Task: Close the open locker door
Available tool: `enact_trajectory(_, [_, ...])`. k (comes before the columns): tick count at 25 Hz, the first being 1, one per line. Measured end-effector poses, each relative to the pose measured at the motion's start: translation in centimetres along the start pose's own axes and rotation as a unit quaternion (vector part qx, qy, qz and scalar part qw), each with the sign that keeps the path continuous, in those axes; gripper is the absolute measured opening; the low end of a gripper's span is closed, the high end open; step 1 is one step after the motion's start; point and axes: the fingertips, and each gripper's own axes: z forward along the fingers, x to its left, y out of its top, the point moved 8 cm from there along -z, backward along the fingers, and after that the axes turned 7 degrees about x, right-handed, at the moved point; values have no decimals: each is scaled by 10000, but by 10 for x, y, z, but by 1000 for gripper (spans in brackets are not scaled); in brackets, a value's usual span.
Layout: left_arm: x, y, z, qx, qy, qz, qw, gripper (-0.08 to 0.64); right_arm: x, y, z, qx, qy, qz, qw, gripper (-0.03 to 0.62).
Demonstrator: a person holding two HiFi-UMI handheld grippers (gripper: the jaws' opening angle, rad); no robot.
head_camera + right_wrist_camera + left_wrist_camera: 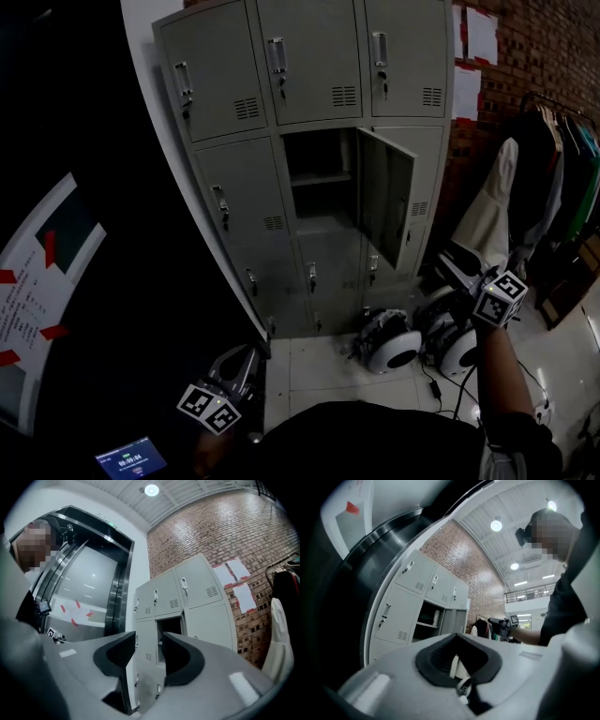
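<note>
Fingers narrowly apart on right gripper (149, 644), together on left gripper (457, 644); locker door (386, 195) open; brick wall (553, 52), tiled floor (309, 373).

Shows the locker door (386, 195) swung right off the middle of the lockers (309, 66) — helmets (394, 342) on the floor (319, 373) before them, clothes rack (562, 178) farther right.

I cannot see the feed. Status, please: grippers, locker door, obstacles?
Left gripper shut, low. Right gripper open, empty, raised. Locker door open, untouched; nothing seen blocking.
</note>
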Motion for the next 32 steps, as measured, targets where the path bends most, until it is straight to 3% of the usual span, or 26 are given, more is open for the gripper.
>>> enact_trajectory(5, [25, 21, 60, -283, 565, -40, 9980, 0, -108, -2, 65, 85, 73, -109, 9999, 222])
enact_trajectory(8, [37, 27, 98, -308, 728, -19, 9969, 0, -146, 2, 105, 120, 495, -416, 9978, 227])
enact_trajectory(11, [47, 28, 123, -123, 787, -27, 9968, 0, -154, 5, 136, 102, 1041, -449, 9935, 225])
enact_trajectory(13, [59, 27, 134, -35, 817, -26, 9966, 0, -152, 3, 148, 171, 1213, -594, 9907, 219])
enact_trajectory(18, [95, 26, 160, -53, 535, -189, 9984, 0, -136, 0, 167, 224, 1183, -937, 9883, 124])
enact_trajectory(25, [144, 44, 168, -87, 181, -78, 9998, 0, -63, -9, 215, 599, 1406, -1549, 9760, 118])
enact_trajectory(29, [171, 50, 160, -115, 188, -95, 9997, 0, -25, -12, 257, 817, 1236, -1998, 9686, 118])
enact_trajectory(32, [187, 53, 151, -118, 235, -106, 9996, 0, -8, -15, 292, 877, 1148, -2014, 9688, 118])
